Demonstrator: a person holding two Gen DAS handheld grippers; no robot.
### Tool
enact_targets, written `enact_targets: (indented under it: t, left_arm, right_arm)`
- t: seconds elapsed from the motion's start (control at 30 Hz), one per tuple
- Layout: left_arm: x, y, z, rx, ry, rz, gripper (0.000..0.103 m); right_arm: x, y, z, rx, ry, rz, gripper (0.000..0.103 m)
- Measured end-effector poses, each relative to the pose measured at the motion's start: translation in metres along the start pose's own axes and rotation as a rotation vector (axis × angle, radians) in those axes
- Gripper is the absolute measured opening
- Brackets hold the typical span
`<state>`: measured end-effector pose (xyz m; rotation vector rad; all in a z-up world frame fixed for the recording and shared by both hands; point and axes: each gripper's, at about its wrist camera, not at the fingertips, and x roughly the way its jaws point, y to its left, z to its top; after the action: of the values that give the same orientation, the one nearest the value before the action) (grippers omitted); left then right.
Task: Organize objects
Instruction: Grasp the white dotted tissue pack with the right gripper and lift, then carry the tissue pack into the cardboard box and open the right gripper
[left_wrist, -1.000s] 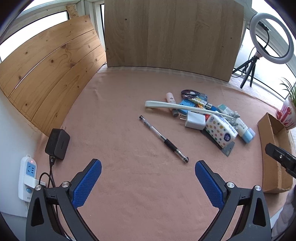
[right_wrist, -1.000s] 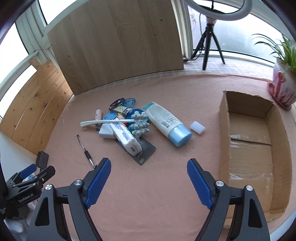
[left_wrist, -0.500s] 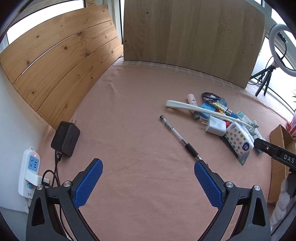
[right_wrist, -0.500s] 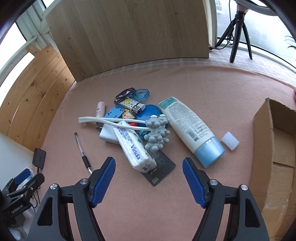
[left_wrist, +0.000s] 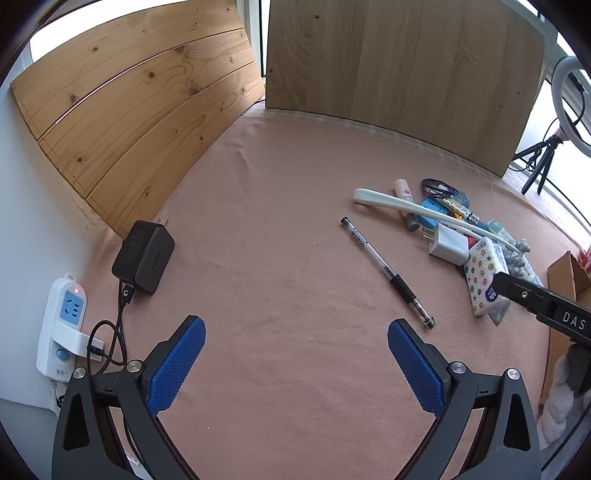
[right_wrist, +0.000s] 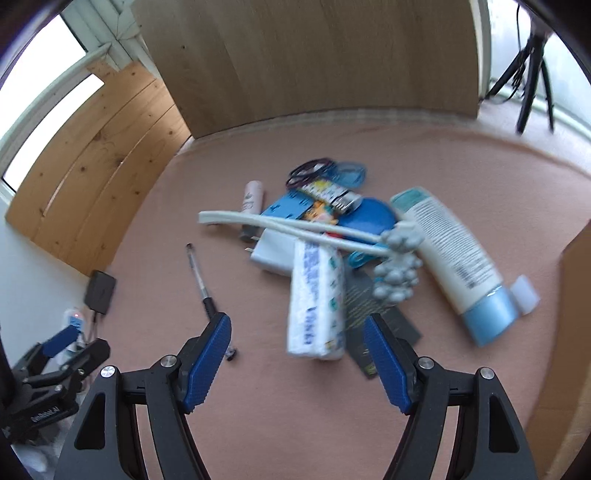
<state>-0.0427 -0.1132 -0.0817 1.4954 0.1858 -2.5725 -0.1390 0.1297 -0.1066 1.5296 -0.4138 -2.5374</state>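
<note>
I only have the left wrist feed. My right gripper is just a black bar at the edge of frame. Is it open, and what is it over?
Observer: The right gripper is open and empty, with the tissue pack lying between its blue pads.
Operator: Anything in the pile hidden from me?
Observer: Yes, a white lotion bottle with a blue cap lies on the pile's right side, cap toward the gripper.
Operator: Anything past that bottle?
Observer: A small white block sits by the cap, with the cardboard box wall just beyond.
Operator: And the pen?
Observer: The pen has its tip end behind the right gripper's left pad, clear of the pile.
</note>
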Motion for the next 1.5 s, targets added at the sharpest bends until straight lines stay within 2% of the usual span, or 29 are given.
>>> enact_targets:
  t: [0.13, 0.2, 0.27, 0.37, 0.63, 0.7, 0.77, 0.9, 0.97, 1.1, 1.3, 1.33, 1.47, 1.5]
  left_arm:
    - [0.001, -0.004, 0.002, -0.003, 0.002, -0.01, 0.101]
    - [0.002, -0.008, 0.004, 0.004, 0.0, -0.017, 0.101]
    - [0.001, -0.014, 0.006, 0.019, -0.006, -0.022, 0.1]
    - [0.0, -0.021, 0.009, 0.032, -0.012, -0.027, 0.1]
    - [0.0, -0.028, 0.009, 0.037, -0.007, -0.032, 0.096]
    - [0.0, -0.029, 0.009, 0.039, -0.007, -0.035, 0.096]
    - [0.0, -0.032, 0.008, 0.044, -0.007, -0.037, 0.096]
    - [0.001, -0.035, 0.007, 0.051, -0.004, -0.041, 0.095]
    - [0.001, -0.038, 0.006, 0.058, -0.003, -0.045, 0.095]
    - [0.0, -0.044, 0.004, 0.067, -0.001, -0.051, 0.095]
    - [0.003, -0.06, -0.001, 0.106, 0.018, -0.076, 0.095]
    - [0.004, -0.066, -0.002, 0.12, 0.024, -0.086, 0.095]
    - [0.009, -0.087, -0.007, 0.16, 0.056, -0.138, 0.095]
    - [0.01, -0.092, -0.007, 0.161, 0.065, -0.154, 0.095]
  right_arm:
    - [-0.011, -0.017, 0.0, 0.056, -0.021, -0.028, 0.07]
    - [-0.008, -0.024, 0.002, 0.082, -0.006, -0.028, 0.058]
    - [-0.002, -0.025, 0.005, 0.102, 0.019, -0.005, 0.053]
    - [0.005, -0.013, 0.008, 0.085, 0.029, 0.005, 0.052]
    - [0.028, 0.002, 0.015, 0.029, 0.084, -0.08, 0.051]
    - [0.031, 0.001, 0.013, 0.037, 0.096, -0.059, 0.037]
    - [0.033, 0.0, 0.009, 0.059, 0.116, -0.021, 0.031]
    - [0.03, -0.003, 0.0, 0.095, 0.12, 0.017, 0.026]
    - [0.028, -0.011, -0.007, 0.151, 0.127, 0.066, 0.025]
    - [0.024, -0.028, -0.027, 0.274, 0.139, 0.158, 0.024]
    - [0.014, -0.047, -0.059, 0.345, 0.16, 0.189, 0.024]
    - [0.01, -0.049, -0.063, 0.343, 0.158, 0.167, 0.025]
    - [-0.01, -0.05, -0.066, 0.258, 0.112, -0.071, 0.053]
    - [-0.013, -0.051, -0.065, 0.247, 0.106, -0.083, 0.053]
